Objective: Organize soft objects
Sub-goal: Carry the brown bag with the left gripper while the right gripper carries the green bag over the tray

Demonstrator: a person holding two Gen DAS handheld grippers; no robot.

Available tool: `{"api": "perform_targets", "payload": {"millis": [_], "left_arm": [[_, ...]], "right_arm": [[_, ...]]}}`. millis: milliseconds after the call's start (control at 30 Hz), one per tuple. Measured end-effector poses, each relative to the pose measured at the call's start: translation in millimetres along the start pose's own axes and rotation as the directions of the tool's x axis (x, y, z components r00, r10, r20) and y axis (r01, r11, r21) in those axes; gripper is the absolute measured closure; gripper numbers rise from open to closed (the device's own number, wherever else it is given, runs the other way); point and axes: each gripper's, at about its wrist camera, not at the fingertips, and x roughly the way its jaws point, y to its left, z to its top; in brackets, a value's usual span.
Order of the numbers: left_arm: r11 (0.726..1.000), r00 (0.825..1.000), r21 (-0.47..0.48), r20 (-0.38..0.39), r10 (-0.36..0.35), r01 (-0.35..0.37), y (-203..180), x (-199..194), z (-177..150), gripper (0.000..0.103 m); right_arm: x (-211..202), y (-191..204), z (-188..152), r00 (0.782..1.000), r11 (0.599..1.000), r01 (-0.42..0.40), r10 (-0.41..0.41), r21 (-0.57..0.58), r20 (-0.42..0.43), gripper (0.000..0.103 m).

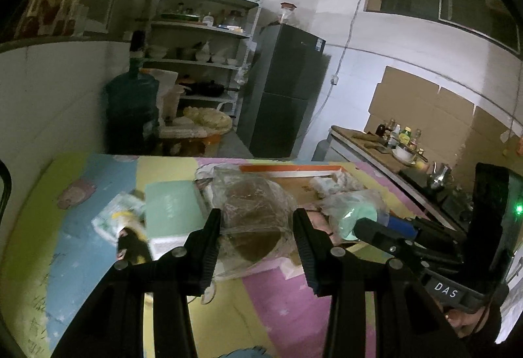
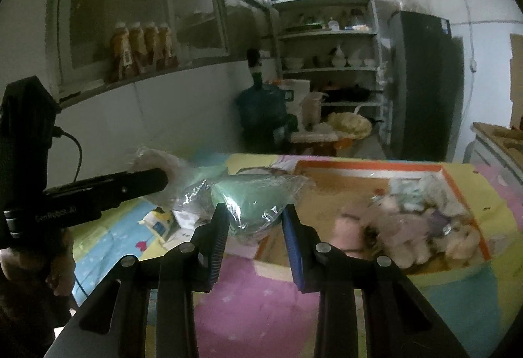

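My left tongs [image 1: 256, 227] grip a bagged brown cushion [image 1: 253, 214] — my right tongs [image 2: 253, 222] grip a bagged green one [image 2: 253, 203] — above the box of plush toys [image 2: 421, 227].

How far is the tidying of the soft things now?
Done: several plush toys already lie in the orange-rimmed box. In hand: the left gripper grips a brown item in clear plastic, and the right gripper grips a green item in plastic; both look lifted, not yet in the box. Left: these two, and maybe the packets on the mat.
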Motion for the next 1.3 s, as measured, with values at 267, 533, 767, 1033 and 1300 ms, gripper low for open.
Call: {"api": "perform_targets", "payload": {"millis": [267,533,767,1033,1300], "left_arm": [[1.000,1.000,0.021,-0.010,-0.016,0.016,-25.1,25.0,16.7,0.059],[0.999,0.999,0.029,-0.031,-0.019,0.020,-45.2,51.3,27.4,0.059],[0.999,0.999,0.028,-0.049,-0.017,0.019,-58.5,73.4,35.2,0.059],[1.000,0.997,0.013,-0.079,-0.005,0.006,-65.1,108.3,43.5,0.059],[0.999,0.992,-0.023,-0.123,0.030,-0.033,-65.8,146.7,52.0,0.060]], "right_arm": [[-5.8,-29.4,14.5,0.998,0.998,0.053,-0.053,-0.015,0.024,0.069],[-6.5,-56.7,26.0,0.996,0.997,0.080,-0.079,-0.013,0.035,0.069],[-3.5,-79.5,35.6,0.995,0.996,0.094,-0.093,-0.011,0.038,0.069],[10.3,-103.4,48.7,0.993,0.993,0.115,-0.114,-0.013,0.032,0.069],[35.5,-128.8,58.7,0.993,0.993,0.120,-0.120,-0.003,-0.005,0.069]]}}
